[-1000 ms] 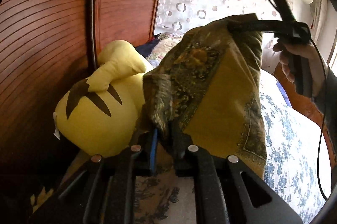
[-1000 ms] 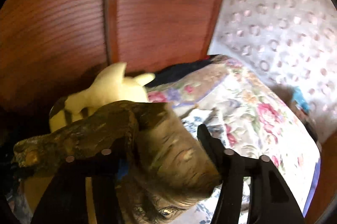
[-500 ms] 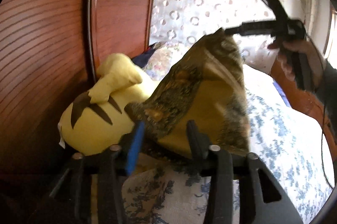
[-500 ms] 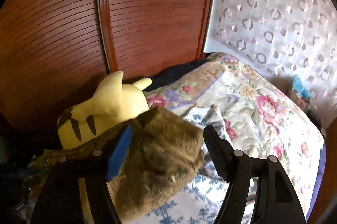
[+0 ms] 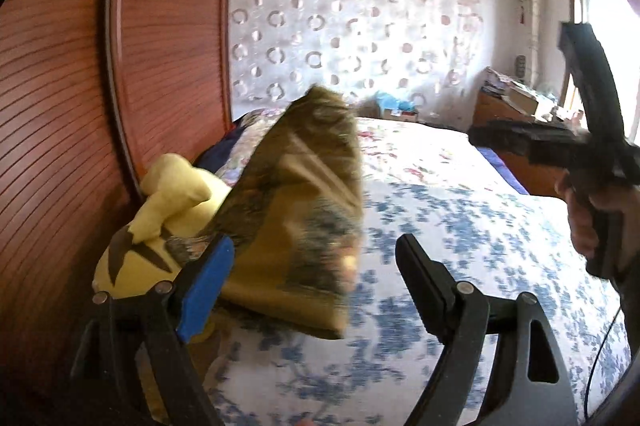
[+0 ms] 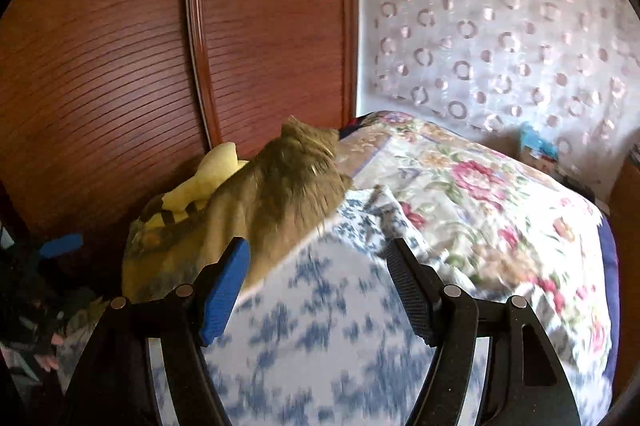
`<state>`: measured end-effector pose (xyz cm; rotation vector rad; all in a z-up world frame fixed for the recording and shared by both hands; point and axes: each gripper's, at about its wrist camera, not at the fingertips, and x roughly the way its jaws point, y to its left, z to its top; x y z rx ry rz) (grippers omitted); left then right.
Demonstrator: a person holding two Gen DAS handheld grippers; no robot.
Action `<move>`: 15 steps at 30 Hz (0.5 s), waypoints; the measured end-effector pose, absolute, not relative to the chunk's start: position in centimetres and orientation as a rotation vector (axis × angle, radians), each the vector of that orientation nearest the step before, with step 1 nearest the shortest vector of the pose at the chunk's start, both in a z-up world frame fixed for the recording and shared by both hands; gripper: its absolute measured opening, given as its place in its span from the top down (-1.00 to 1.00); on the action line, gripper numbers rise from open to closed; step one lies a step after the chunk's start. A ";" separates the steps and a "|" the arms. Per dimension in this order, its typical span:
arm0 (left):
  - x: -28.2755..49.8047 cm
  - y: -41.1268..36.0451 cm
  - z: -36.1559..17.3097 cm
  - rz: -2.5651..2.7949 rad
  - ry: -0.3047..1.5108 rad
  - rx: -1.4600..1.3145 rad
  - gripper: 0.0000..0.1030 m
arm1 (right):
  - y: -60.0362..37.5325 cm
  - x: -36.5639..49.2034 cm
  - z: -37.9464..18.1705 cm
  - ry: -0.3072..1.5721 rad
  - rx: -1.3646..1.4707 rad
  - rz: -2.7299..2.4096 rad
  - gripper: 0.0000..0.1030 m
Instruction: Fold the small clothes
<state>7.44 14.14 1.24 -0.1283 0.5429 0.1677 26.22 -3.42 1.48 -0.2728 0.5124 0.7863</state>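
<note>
An olive and mustard patterned cloth (image 5: pixel 296 218) lies crumpled and blurred on the bed, leaning on a yellow plush toy (image 5: pixel 160 210). My left gripper (image 5: pixel 314 246) hovers just in front of it with its jaws opening. The cloth's lower edge sits beside the blue pad, and neither pad presses on it. My right gripper (image 6: pixel 317 246) is open over the blue floral sheet, with nothing between its fingers. From there the cloth (image 6: pixel 272 202) is ahead to the left. In the left wrist view the right gripper (image 5: pixel 480 140) is held by a hand (image 5: pixel 588 222) far to the right.
A ribbed wooden headboard (image 5: pixel 80 106) rises close behind the plush. The bed has a blue floral sheet (image 5: pixel 460 226) and a pink flowered quilt (image 6: pixel 480 194). A circle-patterned curtain (image 5: pixel 352 38) hangs beyond the bed. A cluttered wooden cabinet (image 5: pixel 508 106) stands at the back right.
Both grippers have let go of the cloth, which dropped from stretched in the air onto the bed against the plush. The right gripper swung far to the right. The left jaws spread wide.
</note>
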 end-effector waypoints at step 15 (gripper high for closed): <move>6.1 4.2 4.2 -0.005 0.488 -0.046 -0.63 | -14.1 13.3 2.0 0.423 -0.141 0.541 -0.48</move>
